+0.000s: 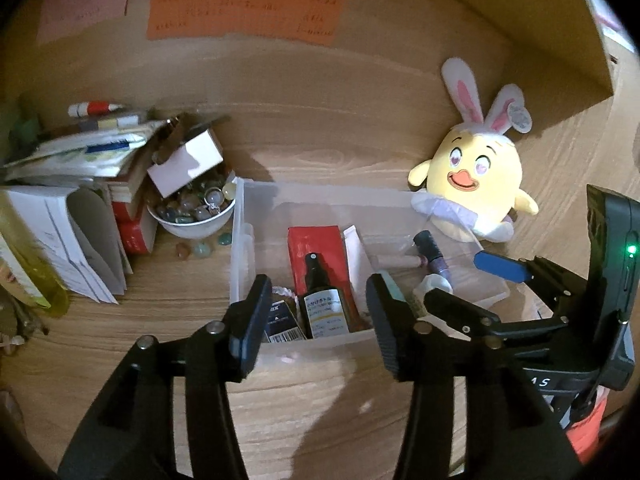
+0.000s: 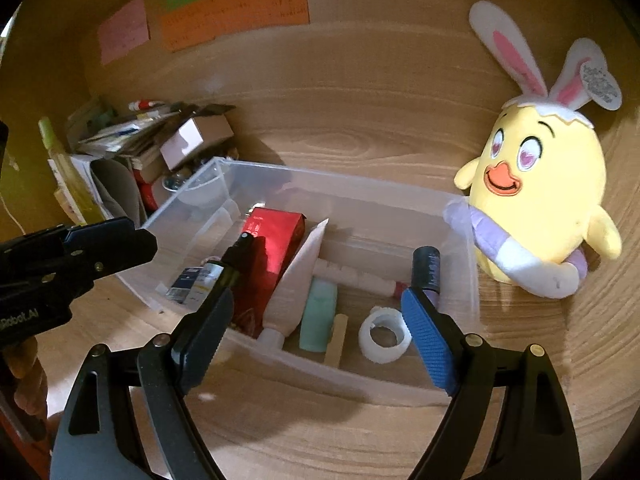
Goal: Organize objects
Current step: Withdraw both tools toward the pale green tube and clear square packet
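The left gripper stands with its jaws apart and nothing pressed between them. Beyond the gap, inside the clear plastic bin, a dark spray bottle leans on a red box. Just beside the left jaw lies a small dark box with a barcode.

The right gripper is also released, jaws spread wide over the near wall of the bin. Only its own view shows well what lies between them: a white tube, a mint green container, a pale stick and a white ribbed ring. Just beyond the blue right jaw stands a dark-capped bottle, perhaps purple below; the view is dim there.

Only the left wrist view shows clearly the white bowl of glass stones, far left of the jaws, beside a pile of papers. The yellow chick plush sits right of the bin, touching its far corner.
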